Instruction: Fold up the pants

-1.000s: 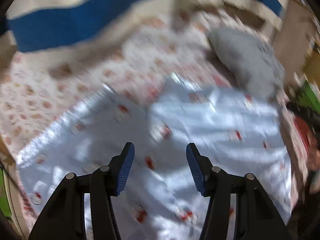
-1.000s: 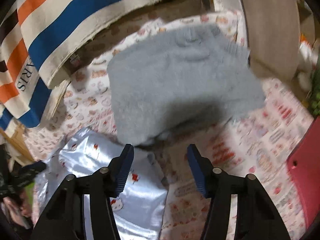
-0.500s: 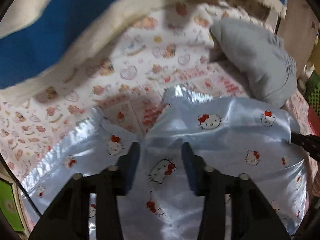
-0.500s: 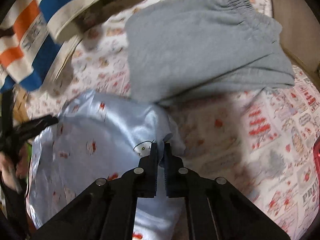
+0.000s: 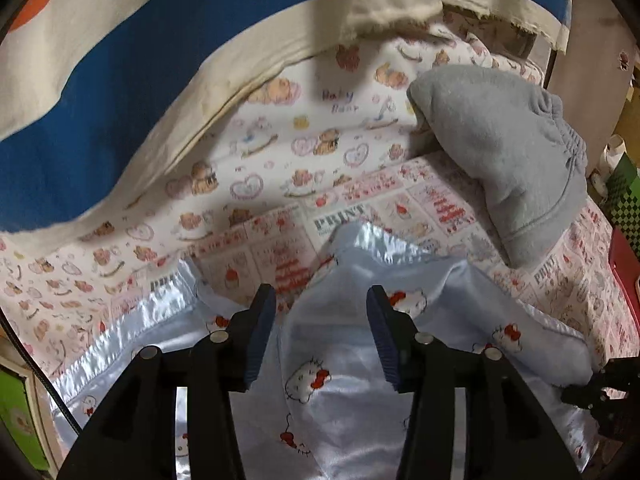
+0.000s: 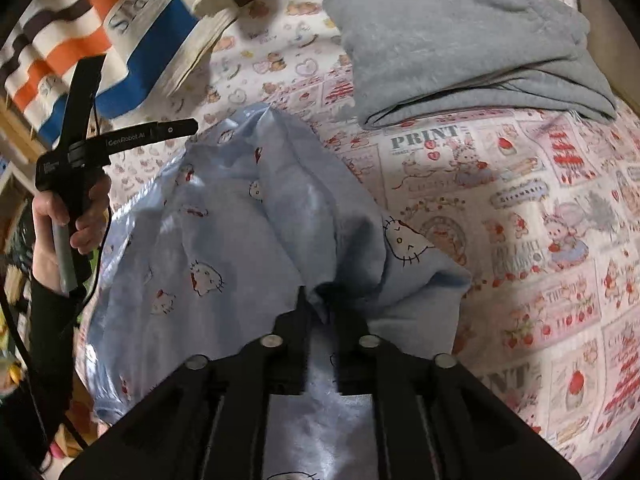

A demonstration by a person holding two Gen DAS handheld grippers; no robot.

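Light blue satin pants [image 5: 340, 380] with a cat print lie crumpled on a printed bedsheet [image 5: 280, 152]. My left gripper [image 5: 320, 304] hovers over the fork where the two legs part. Its jaws are opening, and the cloth lies below them, not pinched. In the right wrist view the pants [image 6: 240, 240] bunch up around my right gripper [image 6: 320, 296]. A fold sits between and over its fingertips while its jaws are opening. A hand [image 6: 80, 220] at the left holds the other gripper's handle.
Folded grey pants [image 6: 460, 32] lie at the far right of the bed [image 5: 512, 152]. A cream cloth with blue and orange stripes [image 6: 80, 40] hangs along the far left [image 5: 120, 80]. A red object [image 5: 624, 264] sits at the right edge.
My right gripper dropped from the grey pants onto the blue pants, shut on a fold, then parted a little. My left gripper slid forward to the legs' fork, narrowing and then widening.
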